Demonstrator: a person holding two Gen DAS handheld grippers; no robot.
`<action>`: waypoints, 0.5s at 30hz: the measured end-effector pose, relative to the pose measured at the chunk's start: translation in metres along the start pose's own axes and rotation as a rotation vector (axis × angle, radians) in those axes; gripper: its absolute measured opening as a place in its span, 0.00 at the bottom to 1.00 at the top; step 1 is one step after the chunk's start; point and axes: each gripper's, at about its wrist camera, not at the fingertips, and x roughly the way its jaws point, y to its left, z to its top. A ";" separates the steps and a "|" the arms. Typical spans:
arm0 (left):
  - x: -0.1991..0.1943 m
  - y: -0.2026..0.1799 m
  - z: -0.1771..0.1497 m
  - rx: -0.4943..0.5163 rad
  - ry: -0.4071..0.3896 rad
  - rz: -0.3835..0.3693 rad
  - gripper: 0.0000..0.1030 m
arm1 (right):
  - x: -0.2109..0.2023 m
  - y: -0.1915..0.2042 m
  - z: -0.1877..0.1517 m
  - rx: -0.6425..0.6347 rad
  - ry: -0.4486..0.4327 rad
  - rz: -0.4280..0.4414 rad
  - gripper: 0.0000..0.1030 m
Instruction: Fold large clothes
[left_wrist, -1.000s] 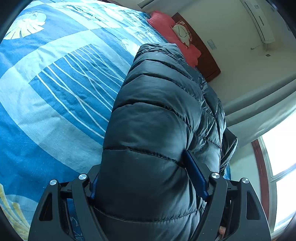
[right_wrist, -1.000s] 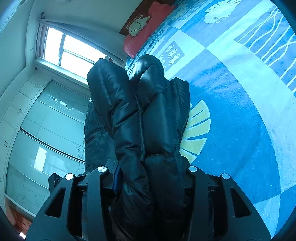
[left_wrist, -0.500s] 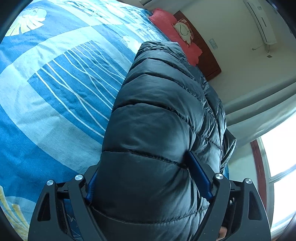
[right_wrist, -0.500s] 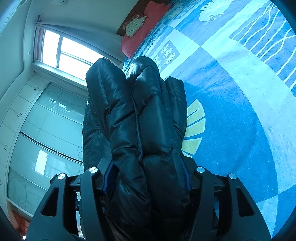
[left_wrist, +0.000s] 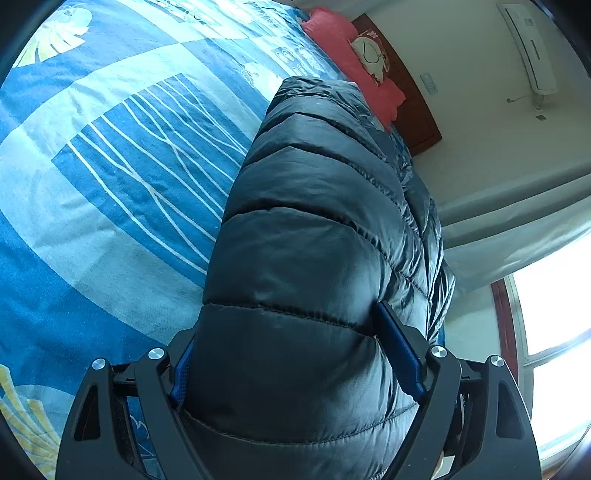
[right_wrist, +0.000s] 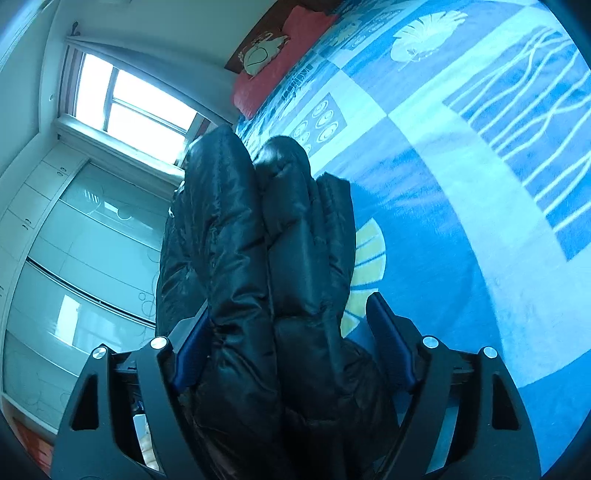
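A black quilted puffer jacket (left_wrist: 314, 221) lies folded into a long thick bundle on the blue patterned bedspread (left_wrist: 110, 184). My left gripper (left_wrist: 284, 328) stands wide around the bundle's near end. Both blue pads (left_wrist: 399, 347) press into the padding. In the right wrist view the same jacket (right_wrist: 236, 229) shows as two stacked rolls running away from me. My right gripper (right_wrist: 288, 306) has its jaws opening around that end. Its left pad (right_wrist: 190, 347) still touches the fabric, while the right pad (right_wrist: 388, 339) stands clear with bedspread (right_wrist: 461, 184) showing in the gap.
A red pillow (left_wrist: 347, 48) and a dark wooden headboard (left_wrist: 413, 103) lie at the bed's far end. A bright window (right_wrist: 136, 107) and glass-fronted wardrobe doors (right_wrist: 74, 240) stand beside the bed. An air conditioner (left_wrist: 528, 44) hangs on the wall.
My right gripper's jaws have spread well apart and let the squeezed jacket end loosen. The left jaws widened slightly. Neither hand has shifted much.
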 end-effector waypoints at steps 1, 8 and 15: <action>0.000 0.000 0.002 -0.008 0.005 -0.005 0.80 | -0.001 0.001 0.003 -0.003 -0.003 0.000 0.77; 0.004 0.005 0.009 -0.026 0.015 -0.002 0.81 | 0.004 0.007 0.026 -0.003 -0.014 0.006 0.78; -0.021 0.003 0.000 -0.028 0.001 -0.010 0.81 | 0.020 -0.005 0.040 0.061 0.022 0.030 0.79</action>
